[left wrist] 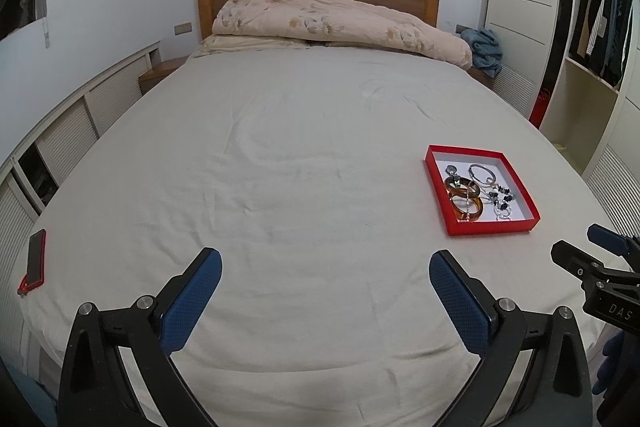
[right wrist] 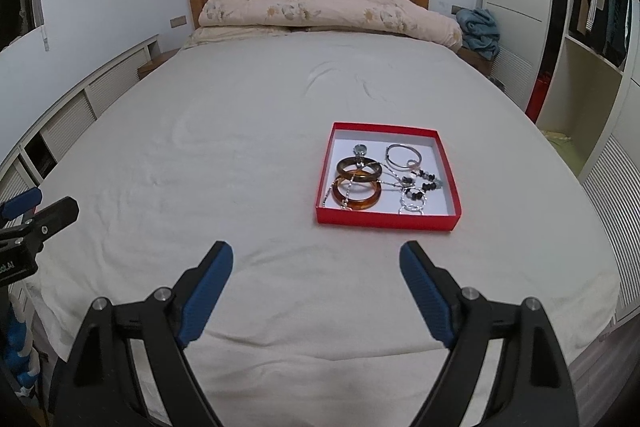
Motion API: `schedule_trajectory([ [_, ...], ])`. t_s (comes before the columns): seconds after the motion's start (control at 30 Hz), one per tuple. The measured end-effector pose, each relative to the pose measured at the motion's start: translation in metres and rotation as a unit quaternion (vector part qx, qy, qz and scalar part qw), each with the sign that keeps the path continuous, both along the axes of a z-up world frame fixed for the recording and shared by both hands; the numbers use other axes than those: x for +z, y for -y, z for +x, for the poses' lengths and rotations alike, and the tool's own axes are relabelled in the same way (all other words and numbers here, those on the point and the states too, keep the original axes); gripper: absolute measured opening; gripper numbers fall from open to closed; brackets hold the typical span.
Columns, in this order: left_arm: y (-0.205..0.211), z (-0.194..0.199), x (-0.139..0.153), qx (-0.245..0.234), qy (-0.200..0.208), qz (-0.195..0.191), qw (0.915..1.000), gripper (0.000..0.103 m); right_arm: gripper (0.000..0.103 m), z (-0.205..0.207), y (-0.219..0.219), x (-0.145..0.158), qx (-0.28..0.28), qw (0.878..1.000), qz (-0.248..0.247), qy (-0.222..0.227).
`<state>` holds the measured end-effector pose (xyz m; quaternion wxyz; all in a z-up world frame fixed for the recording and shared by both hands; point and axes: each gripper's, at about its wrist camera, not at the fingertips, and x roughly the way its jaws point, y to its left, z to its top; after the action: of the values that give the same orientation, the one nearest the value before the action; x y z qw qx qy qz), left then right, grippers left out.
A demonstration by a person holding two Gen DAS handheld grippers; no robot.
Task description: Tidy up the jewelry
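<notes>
All the jewelry sits piled in the shallow red box [right wrist: 388, 219] on the bed [right wrist: 240, 155]: two amber bangles [right wrist: 357, 187] overlapping, a silver bangle [right wrist: 403, 155] and beaded chains [right wrist: 420, 187] tangled beside them. No loose pieces show on the sheet. Left claw [left wrist: 325, 301] and right claw [right wrist: 316, 291] hover spread wide, holding nothing, well short of the box.

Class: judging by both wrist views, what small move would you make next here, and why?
Probably none: all jewelry in view already lies inside the red tray, with the amber bangles overlapping. Both the left hand-held gripper and the right hand-held gripper hang open. This fits sorted or awaiting sorting.
</notes>
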<state>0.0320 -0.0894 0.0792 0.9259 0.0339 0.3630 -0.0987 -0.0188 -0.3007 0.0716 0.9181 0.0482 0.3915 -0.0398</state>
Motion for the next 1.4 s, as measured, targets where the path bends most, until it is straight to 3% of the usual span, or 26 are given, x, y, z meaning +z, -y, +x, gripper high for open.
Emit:
schedule_trajectory([
  [1.4, -0.0032, -0.0033, -0.0071, 0.002, -0.009, -0.008, 0.9999, 0.102, 0.085, -0.0044, 0.0039, -0.0049, -0.003, 1.0, -0.007, -0.006],
])
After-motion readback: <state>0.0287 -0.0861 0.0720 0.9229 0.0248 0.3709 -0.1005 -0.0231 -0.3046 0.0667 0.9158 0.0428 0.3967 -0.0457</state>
